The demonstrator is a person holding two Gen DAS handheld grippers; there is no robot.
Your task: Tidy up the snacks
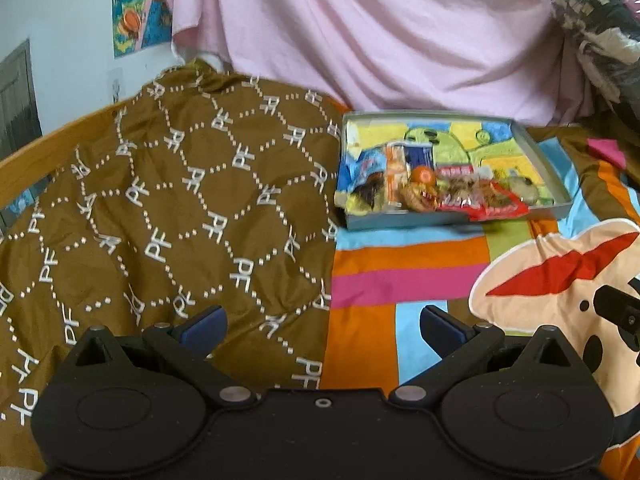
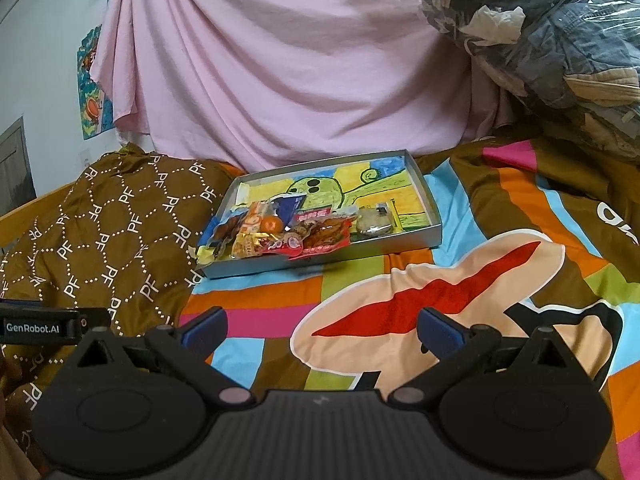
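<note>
A shallow grey tray [image 1: 536, 148] [image 2: 424, 184] with a colourful drawing inside lies on the bed. Several snack packets are heaped along its near edge: a red packet [image 1: 488, 202] [image 2: 320, 242], an orange round snack [image 1: 424, 175] [image 2: 272, 223], a blue packet [image 1: 366, 168] and a pale round cake [image 2: 374, 222]. My left gripper [image 1: 322, 330] is open and empty, low over the bed, well short of the tray. My right gripper [image 2: 322, 330] is open and empty too, also short of the tray. The left gripper's side [image 2: 40, 326] shows at the left edge of the right wrist view.
A brown quilt [image 1: 180, 200] [image 2: 112, 220] with white letters lies left of the tray. A striped cartoon bedsheet [image 1: 400, 280] [image 2: 400, 300] covers the bed. A pink sheet [image 2: 280, 60] hangs behind. A plastic-wrapped bundle of clothes [image 2: 552, 40] sits at the back right.
</note>
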